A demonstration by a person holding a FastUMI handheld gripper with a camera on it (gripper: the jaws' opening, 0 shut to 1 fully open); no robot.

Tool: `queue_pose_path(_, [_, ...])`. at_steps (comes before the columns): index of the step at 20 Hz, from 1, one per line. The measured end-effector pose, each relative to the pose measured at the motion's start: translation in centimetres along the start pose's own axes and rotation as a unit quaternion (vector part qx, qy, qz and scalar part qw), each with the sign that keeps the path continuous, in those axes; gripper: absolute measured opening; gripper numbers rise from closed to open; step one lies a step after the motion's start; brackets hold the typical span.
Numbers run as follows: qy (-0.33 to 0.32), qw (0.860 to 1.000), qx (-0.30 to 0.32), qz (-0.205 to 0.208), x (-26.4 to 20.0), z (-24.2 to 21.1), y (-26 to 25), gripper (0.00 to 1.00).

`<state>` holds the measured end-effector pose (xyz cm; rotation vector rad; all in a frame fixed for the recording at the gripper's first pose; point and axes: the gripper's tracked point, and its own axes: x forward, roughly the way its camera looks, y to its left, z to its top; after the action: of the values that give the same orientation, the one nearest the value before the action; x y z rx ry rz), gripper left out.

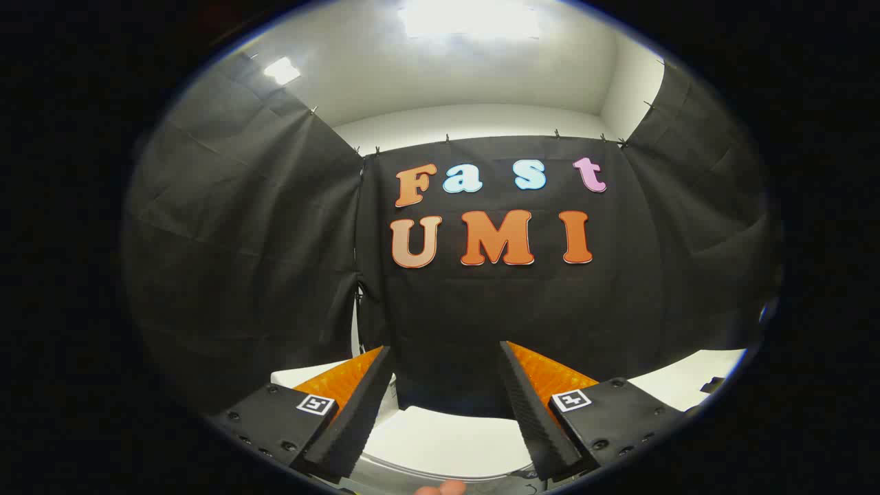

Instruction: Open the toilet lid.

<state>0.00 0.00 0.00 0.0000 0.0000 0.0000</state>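
My gripper (445, 361) is open, its two fingers spread wide with nothing held between them. Below and between the fingers lies a white toilet lid (447, 443), seen from above and lying flat. A white tank top (302, 377) shows behind the left finger. The fingers point over the lid toward the black cloth wall beyond. A fingertip of a person (440, 489) peeks in just under the lid's near edge.
Black cloth walls (240, 240) close the booth at the back and both sides. A white surface (687, 378) runs along the right past the right finger. White ceiling with lights sits above.
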Motion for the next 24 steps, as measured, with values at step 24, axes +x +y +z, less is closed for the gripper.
queue_pose_path(24, [0.002, 1.0, 0.0, -0.006, 0.43, -0.66, -0.56, 0.99])
